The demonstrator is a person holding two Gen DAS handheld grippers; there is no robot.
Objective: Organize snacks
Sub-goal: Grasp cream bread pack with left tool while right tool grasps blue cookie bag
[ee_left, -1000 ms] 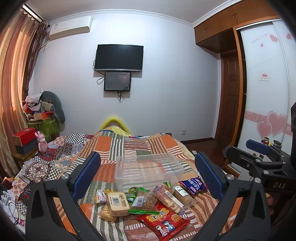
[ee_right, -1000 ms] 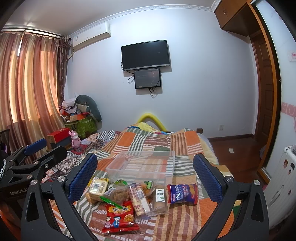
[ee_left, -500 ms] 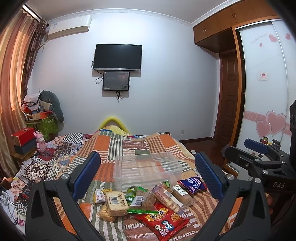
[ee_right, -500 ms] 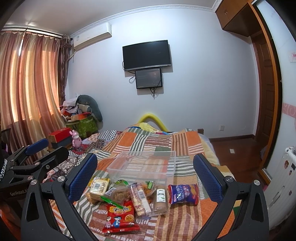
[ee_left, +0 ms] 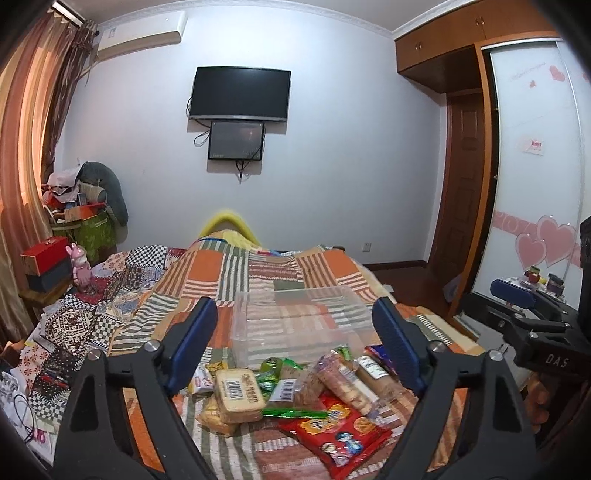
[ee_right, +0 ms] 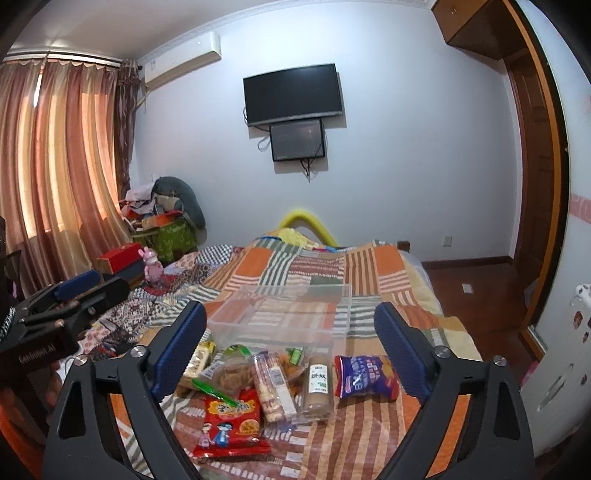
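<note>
Bedroom. Pale walls (ee_left: 332, 166); wall-mounted television (ee_left: 239, 94) with smaller screen (ee_left: 236, 140) below; air conditioner (ee_left: 140, 35) near the ceiling. Pink-orange curtains (ee_right: 55, 177), daylight behind. Bed (ee_right: 369, 266) under striped patchwork quilt. Wooden door (ee_left: 461, 192); wardrobe (ee_left: 535, 166) with heart-patterned sliding panel. Dark wooden floor (ee_right: 476, 291). Cluttered corner pile (ee_left: 85, 206).

Bed w/ orange-green striped patchwork quilt (ee_right: 373, 266): clear empty plastic bin (ee_right: 280, 314) mid-bed; snack pile just in front, incl. red crinkly packet (ee_right: 229, 424), blue-purple foil bag (ee_right: 365, 376).
</note>
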